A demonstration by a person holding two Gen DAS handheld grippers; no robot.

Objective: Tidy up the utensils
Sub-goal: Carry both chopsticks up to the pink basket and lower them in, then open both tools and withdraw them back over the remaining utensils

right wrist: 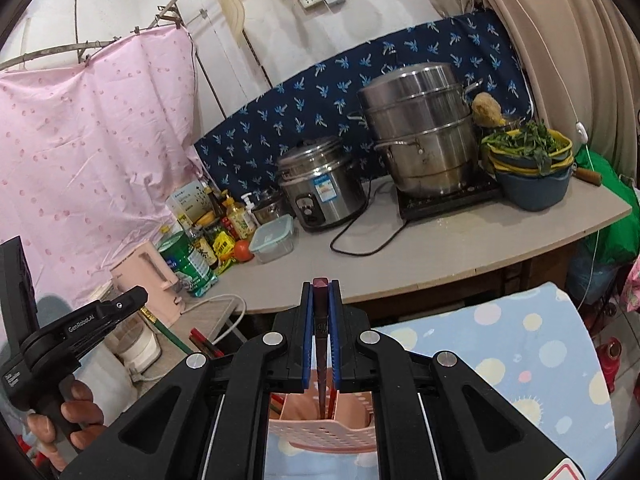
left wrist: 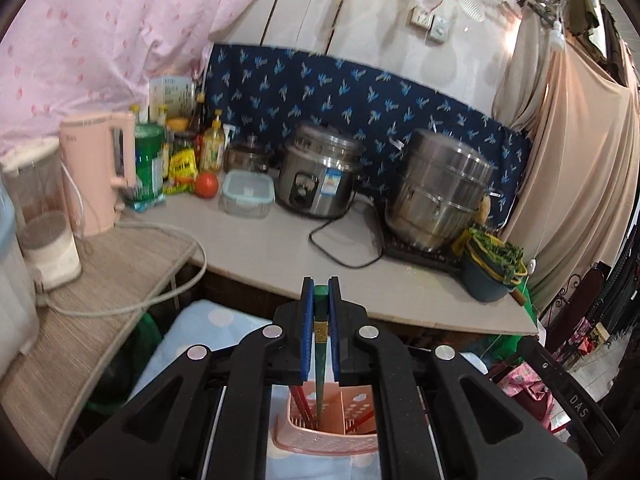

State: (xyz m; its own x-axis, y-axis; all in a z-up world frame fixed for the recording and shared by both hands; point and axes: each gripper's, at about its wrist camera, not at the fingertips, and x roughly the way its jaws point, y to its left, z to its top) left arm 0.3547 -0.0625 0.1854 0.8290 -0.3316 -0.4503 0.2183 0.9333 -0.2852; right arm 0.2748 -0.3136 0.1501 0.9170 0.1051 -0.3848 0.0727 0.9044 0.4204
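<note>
Left claw point(left wrist: 321, 292) clamps a slim green chopstick point(left wrist: 320, 364) near its top, tip inside the pink perforated plastic holder point(left wrist: 326, 436) below. Right claw point(right wrist: 321, 292) likewise pinches a dark red chopstick point(right wrist: 321, 360). Both sticks look light, stiff and slippery; grip them high.

You get soft, even light in both views, bright enough to see colours well. No strong shadows fall on the counter point(left wrist: 260, 248); only a faint dark patch sits under the rice cooker point(left wrist: 316, 176). The big steel pot point(right wrist: 424, 128) shows pale shiny streaks but no harsh glare. The lens bends everything: the counter edge curves, and the pink curtain point(left wrist: 100, 40) bows near the rim. Black corners ring each picture. Things look a little smeary and soft, most of all the bottles point(right wrist: 224, 220) and the far wall. The close black gripper arms look sharper
</note>
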